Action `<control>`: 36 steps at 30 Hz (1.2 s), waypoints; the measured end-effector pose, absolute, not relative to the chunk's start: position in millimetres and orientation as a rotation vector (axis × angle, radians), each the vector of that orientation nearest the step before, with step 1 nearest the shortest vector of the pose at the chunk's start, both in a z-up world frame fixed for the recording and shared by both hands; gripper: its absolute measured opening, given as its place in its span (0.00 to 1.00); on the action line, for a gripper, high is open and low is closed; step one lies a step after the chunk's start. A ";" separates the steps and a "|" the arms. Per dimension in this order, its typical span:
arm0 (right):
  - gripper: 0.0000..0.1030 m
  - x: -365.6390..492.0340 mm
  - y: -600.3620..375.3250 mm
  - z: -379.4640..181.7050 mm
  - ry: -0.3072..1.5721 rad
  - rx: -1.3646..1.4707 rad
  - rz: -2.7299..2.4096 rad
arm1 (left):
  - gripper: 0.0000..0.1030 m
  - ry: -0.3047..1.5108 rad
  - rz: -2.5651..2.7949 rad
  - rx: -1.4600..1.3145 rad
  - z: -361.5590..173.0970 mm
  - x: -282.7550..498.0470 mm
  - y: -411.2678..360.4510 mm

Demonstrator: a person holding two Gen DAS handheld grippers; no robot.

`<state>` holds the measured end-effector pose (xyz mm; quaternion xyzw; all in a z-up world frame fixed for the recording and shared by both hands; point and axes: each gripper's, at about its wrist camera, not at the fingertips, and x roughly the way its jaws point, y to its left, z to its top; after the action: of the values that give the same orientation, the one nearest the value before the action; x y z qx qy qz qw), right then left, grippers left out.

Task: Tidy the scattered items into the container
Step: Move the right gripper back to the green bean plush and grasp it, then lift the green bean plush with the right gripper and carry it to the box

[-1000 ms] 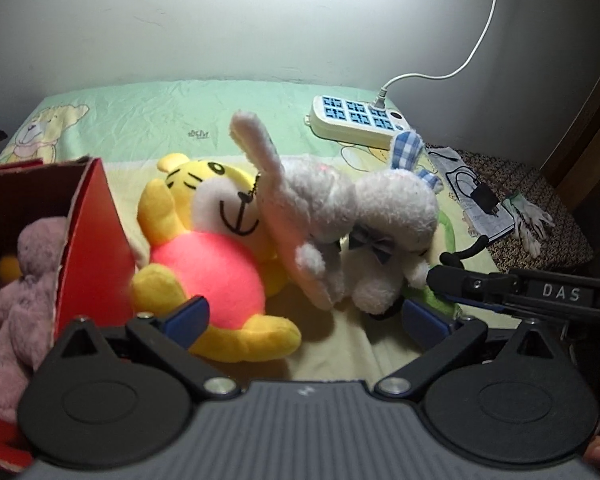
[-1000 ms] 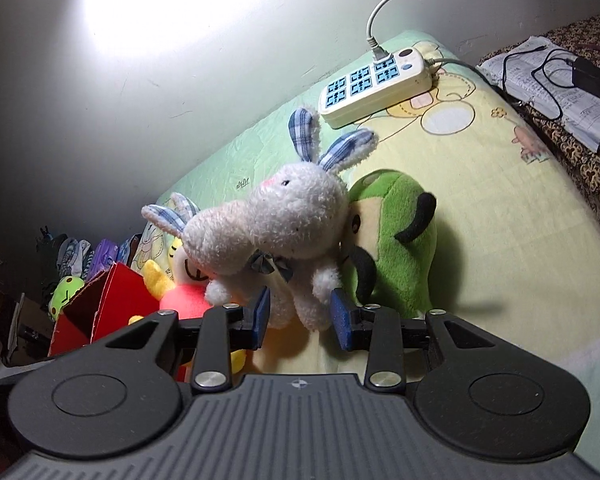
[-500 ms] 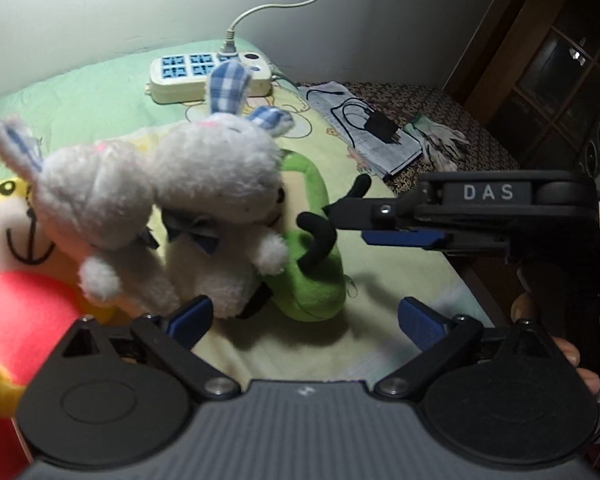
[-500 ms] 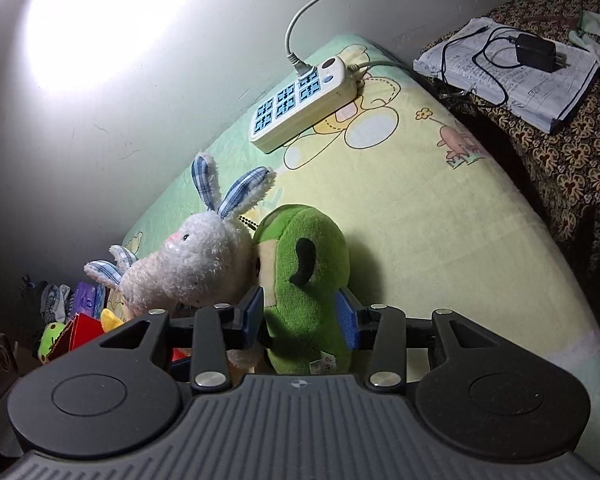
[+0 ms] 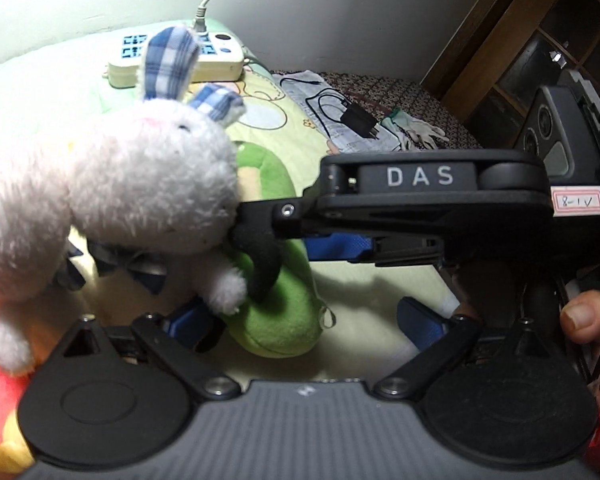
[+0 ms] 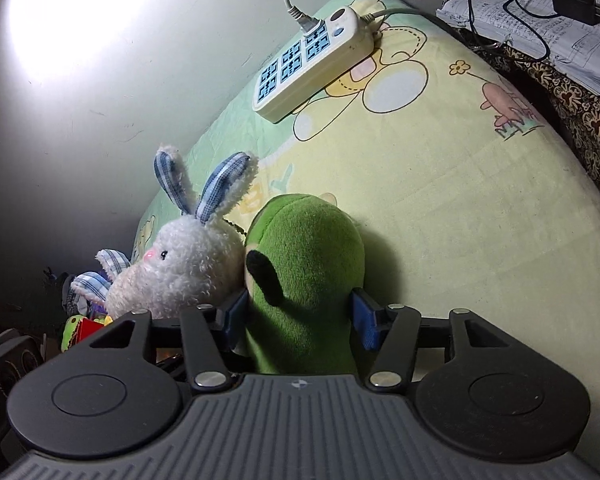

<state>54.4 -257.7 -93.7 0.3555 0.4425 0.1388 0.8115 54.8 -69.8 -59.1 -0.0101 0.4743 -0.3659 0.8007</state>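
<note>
A green plush toy (image 6: 308,264) with a black horn lies on the yellow-green bed sheet (image 6: 460,200). My right gripper (image 6: 300,316) straddles it, one blue pad on each side, jaws open around it. It also shows in the left wrist view (image 5: 284,312), with the right gripper (image 5: 300,232) over it from the right. A white plush rabbit (image 5: 140,184) with blue checked ears leans against the green toy; in the right wrist view the rabbit (image 6: 188,276) is to its left. My left gripper (image 5: 300,320) is open, its pads on either side of the green toy's near end.
A white power strip (image 6: 308,60) with a cord lies at the head of the bed by the wall. A yellow and pink plush (image 5: 0,392) is at the far left. Papers with a charger (image 6: 556,12) lie on a patterned surface to the right.
Both grippers have moved closer. The right gripper's jaws have opened wider and now straddle the green toy. The left view has swung right; the red box is out of sight.
</note>
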 end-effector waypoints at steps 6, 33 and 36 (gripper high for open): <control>0.50 37.3 -273.5 -92.3 0.969 0.790 0.317 | 0.95 1.056 -0.811 -0.033 -60.4 48.9 -70.5; 0.51 -77.1 -277.2 -87.8 1.104 0.878 0.321 | 0.89 1.271 -0.912 -0.043 -77.7 -13.9 -79.4; 0.51 -83.5 -272.2 -86.2 1.121 0.879 0.336 | 0.89 1.278 -0.906 -0.018 -72.7 -23.1 -73.5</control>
<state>-83.5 -272.2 -86.2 0.4014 0.5117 0.1534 0.7439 -23.1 -73.5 -72.7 -0.0079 0.5758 -0.4079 0.7085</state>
